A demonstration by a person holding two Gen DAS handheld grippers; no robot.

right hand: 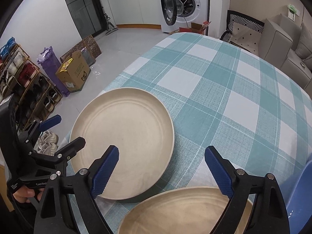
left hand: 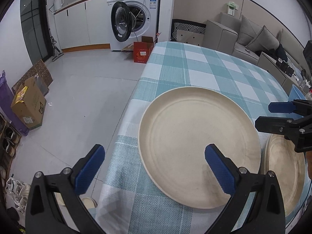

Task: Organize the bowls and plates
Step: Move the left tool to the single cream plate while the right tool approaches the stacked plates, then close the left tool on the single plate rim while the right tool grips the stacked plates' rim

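Two cream plates lie on the checked tablecloth (left hand: 195, 68). The larger-looking plate (left hand: 198, 146) (right hand: 122, 136) sits close to the table's left edge. A second plate (left hand: 284, 175) (right hand: 185, 210) lies just beside it, nearer to me. My left gripper (left hand: 155, 153) is open above the first plate's left rim, one finger over the plate and the other out past the table edge. The right gripper (right hand: 161, 152) is open too, hanging over the gap between both plates with nothing between its fingers. Each gripper shows in the other's view: left gripper (right hand: 68, 130), right gripper (left hand: 263, 117).
The table edge (left hand: 134, 101) drops to a grey floor on the left. A blue object (right hand: 300, 195) stands at the table's right. Beyond are a washing machine (left hand: 134, 17) with its door open, a red box (left hand: 142, 52), cardboard boxes (right hand: 74, 72), a shoe rack (right hand: 23, 78) and a sofa (left hand: 243, 33).
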